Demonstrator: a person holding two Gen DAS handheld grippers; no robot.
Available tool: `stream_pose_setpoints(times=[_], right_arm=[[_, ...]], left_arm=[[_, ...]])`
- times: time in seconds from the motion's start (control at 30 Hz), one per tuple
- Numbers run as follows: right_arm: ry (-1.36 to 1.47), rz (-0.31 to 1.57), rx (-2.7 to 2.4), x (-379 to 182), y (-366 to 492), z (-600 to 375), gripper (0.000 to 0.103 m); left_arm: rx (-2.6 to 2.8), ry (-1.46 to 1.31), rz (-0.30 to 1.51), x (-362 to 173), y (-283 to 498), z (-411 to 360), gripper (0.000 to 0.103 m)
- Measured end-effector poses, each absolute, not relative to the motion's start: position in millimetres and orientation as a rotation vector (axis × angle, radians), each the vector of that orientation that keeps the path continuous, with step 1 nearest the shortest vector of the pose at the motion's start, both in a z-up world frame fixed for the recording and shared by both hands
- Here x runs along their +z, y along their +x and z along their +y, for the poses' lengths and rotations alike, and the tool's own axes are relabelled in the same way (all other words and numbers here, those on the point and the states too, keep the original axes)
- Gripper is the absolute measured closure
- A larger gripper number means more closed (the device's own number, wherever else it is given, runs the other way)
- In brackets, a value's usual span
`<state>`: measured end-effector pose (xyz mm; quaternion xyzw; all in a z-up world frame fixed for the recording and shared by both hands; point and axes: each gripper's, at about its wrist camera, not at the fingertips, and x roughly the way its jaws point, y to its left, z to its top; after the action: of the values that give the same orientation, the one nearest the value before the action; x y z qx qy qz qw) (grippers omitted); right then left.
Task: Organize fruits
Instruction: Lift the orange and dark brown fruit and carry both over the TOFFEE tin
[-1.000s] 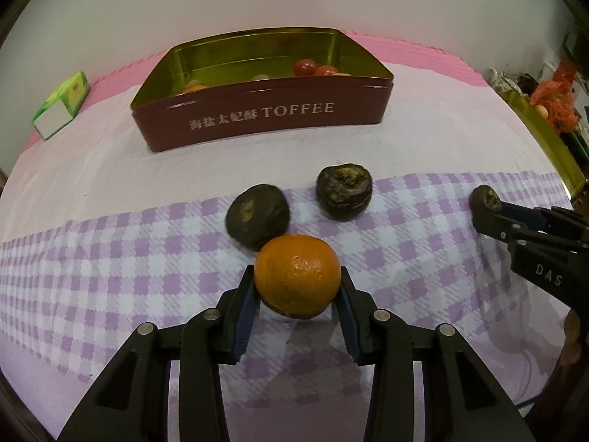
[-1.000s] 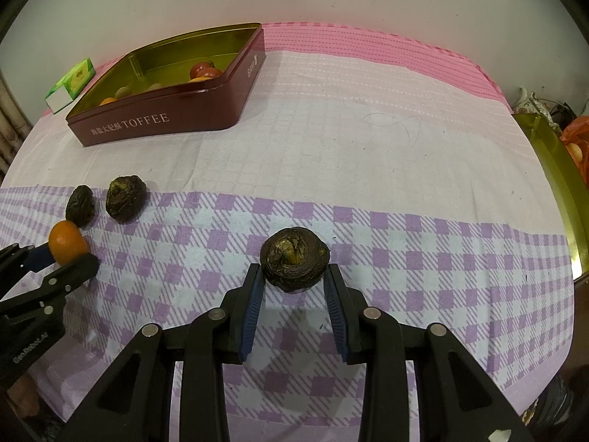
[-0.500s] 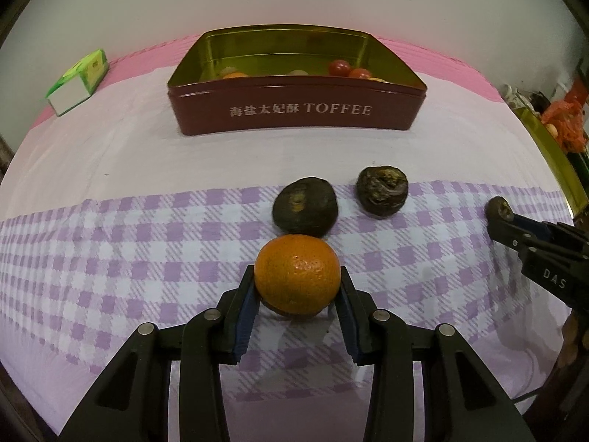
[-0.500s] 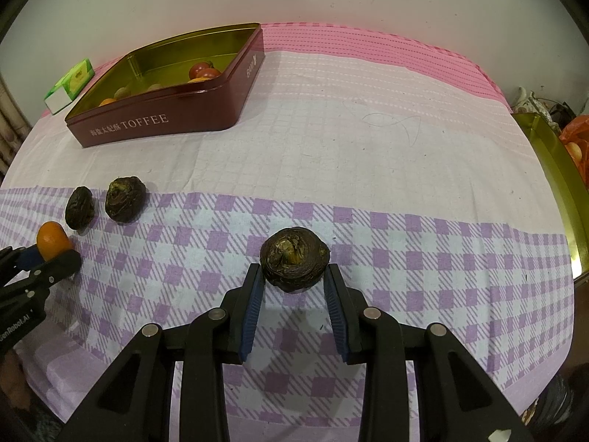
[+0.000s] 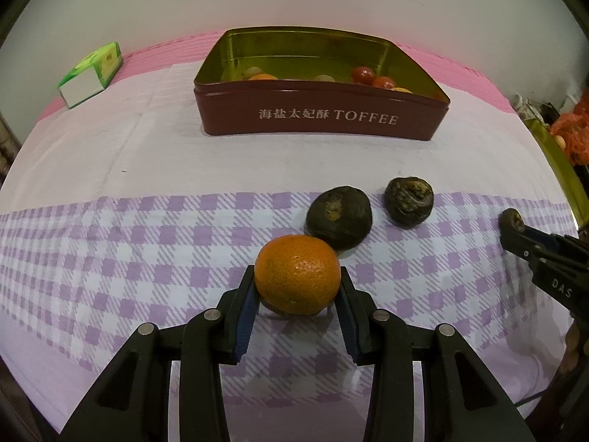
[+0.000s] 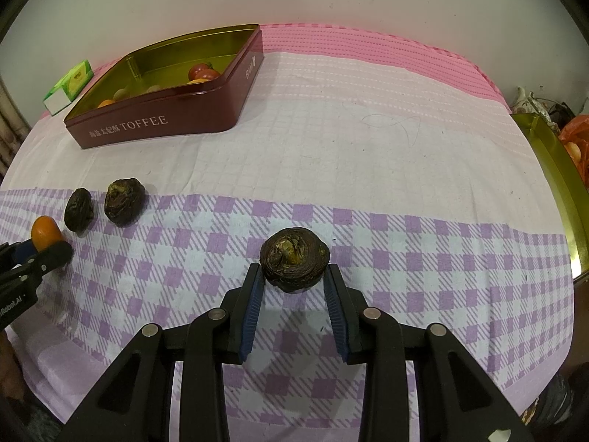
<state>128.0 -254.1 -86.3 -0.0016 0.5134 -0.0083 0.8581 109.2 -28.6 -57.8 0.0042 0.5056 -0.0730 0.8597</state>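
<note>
My left gripper is shut on an orange mandarin, low over the purple checked cloth. Just beyond it lie two dark wrinkled fruits. My right gripper is shut on a third dark wrinkled fruit near the middle of the cloth. Farther back stands an open maroon TOFFEE tin with several small red and orange fruits inside. The right wrist view shows the mandarin at the far left, left of the tin.
A green and white carton lies left of the tin at the back. A gold tin lid sits at the right edge of the table, with an orange bag behind it. Pink and white cloth stretches between the tin and the lid.
My left gripper has carried the mandarin to the left, so the tin and the two dark fruits sit farther right in its view. The right gripper and its fruit have not moved.
</note>
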Motion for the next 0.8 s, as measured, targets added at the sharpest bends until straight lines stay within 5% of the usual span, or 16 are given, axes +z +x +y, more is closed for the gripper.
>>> stream_pose_setpoints(times=[0.8], right_arm=[[-0.021,1.038,0.037,-61.1,148.7,-248.9,0.073]], left_arm=[[-0.157,-0.006,0.983,-32.1,132.5,-14.9,0.062]])
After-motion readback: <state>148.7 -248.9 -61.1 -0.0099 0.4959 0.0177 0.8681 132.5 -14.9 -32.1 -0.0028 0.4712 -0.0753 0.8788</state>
